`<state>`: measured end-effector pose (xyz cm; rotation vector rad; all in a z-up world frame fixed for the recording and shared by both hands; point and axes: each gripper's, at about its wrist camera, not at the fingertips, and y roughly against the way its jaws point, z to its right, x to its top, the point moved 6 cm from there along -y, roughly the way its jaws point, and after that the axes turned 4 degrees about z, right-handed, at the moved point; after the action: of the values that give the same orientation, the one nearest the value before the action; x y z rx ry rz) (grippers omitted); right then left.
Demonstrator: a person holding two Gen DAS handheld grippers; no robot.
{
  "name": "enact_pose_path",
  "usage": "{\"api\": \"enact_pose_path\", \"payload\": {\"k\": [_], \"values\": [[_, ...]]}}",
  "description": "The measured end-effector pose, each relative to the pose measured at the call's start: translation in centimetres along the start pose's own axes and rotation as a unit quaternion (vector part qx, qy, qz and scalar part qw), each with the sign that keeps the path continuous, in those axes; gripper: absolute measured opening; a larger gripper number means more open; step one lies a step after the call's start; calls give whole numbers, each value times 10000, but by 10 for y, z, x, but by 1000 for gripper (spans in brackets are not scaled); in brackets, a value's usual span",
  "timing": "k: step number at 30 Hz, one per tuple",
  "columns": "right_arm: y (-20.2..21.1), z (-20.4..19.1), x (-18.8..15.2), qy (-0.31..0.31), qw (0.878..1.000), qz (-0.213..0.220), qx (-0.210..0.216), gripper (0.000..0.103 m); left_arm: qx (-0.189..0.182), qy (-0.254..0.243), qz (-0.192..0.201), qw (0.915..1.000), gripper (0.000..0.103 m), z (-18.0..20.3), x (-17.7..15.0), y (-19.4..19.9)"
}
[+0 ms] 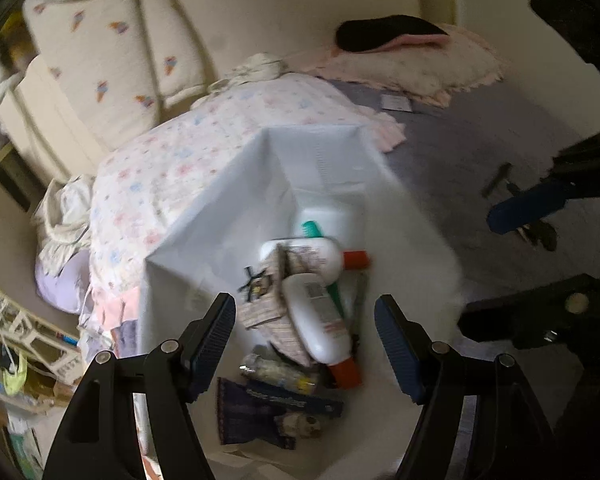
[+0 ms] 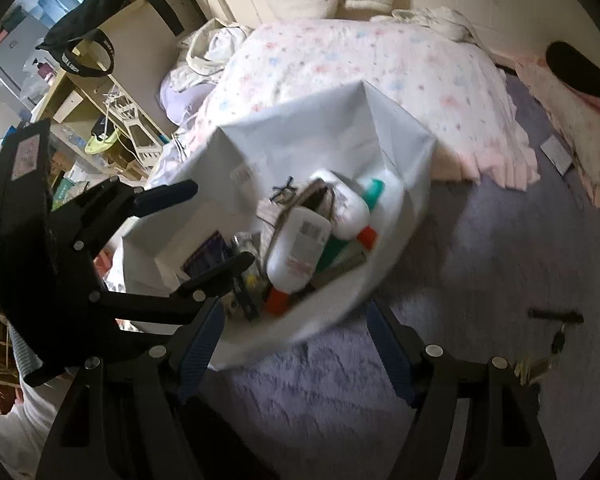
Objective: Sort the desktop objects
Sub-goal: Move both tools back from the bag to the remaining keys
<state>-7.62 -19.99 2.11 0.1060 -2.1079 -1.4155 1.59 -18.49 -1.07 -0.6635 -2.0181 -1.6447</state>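
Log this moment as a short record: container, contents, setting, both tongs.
container: white bag, open, on the purple rug
contents: two white bottles with red caps, a teal-capped item, a dark booklet, other small things too blurred to name
setting: floral quilt behind the bag
left tongs: open, above the bag's contents, holding nothing
right tongs: open, at the bag's near edge, holding nothing

Mid-frame, an open bag (image 1: 228, 200) stands on the rug (image 2: 480, 248) with 2 bottles (image 1: 320, 320) piled inside. Behind it lies the quilt (image 1: 172, 168); keys (image 2: 556, 332) lie lower right.
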Motion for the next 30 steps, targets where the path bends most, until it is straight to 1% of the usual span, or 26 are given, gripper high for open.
{"api": "enact_pose_path", "payload": {"k": [6, 9, 11, 12, 15, 16, 19, 21, 23, 24, 26, 28, 30], "values": [[11, 30, -26, -287, 9994, -80, -174, 72, -144, -619, -45, 9980, 72, 53, 7, 5], [16, 50, -45, -395, 9980, -242, -440, 76, -314, -799, -117, 9962, 72, 81, 13, 5], [20, 70, -59, -574, 9941, -336, -862, 76, -410, -882, -226, 9950, 72, 99, 15, -1], [22, 80, -65, -700, 9921, -383, -968, 76, -428, -925, -290, 9944, 72, 107, 16, -4], [28, 114, -80, -1262, 9856, -437, -1033, 76, -494, -1032, -457, 9924, 72, 131, 15, -14], [30, 128, -85, -1519, 9815, -447, -1080, 76, -482, -1077, -498, 9918, 73, 137, 15, -16], [35, 160, -103, -2019, 9713, -538, -1134, 76, -300, -1295, -596, 9893, 77, 156, 13, -26], [39, 175, -115, -2192, 9667, -597, -1177, 76, -217, -1376, -623, 9883, 78, 167, 14, -31], [44, 189, -125, -2340, 9623, -626, -1237, 76, -356, -1445, -592, 9871, 78, 181, 17, -33], [48, 195, -129, -2399, 9610, -586, -1243, 76, -412, -1467, -595, 9865, 78, 187, 19, -34], [59, 209, -135, -2553, 9592, -409, -1143, 76, -410, -1592, -527, 9850, 78, 201, 25, -34], [73, 224, -134, -2735, 9567, -65, -995, 76, -422, -1738, -465, 9828, 78, 216, 32, -37], [84, 236, -133, -2864, 9540, 252, -846, 76, -526, -1770, -462, 9817, 78, 228, 36, -42]]}}
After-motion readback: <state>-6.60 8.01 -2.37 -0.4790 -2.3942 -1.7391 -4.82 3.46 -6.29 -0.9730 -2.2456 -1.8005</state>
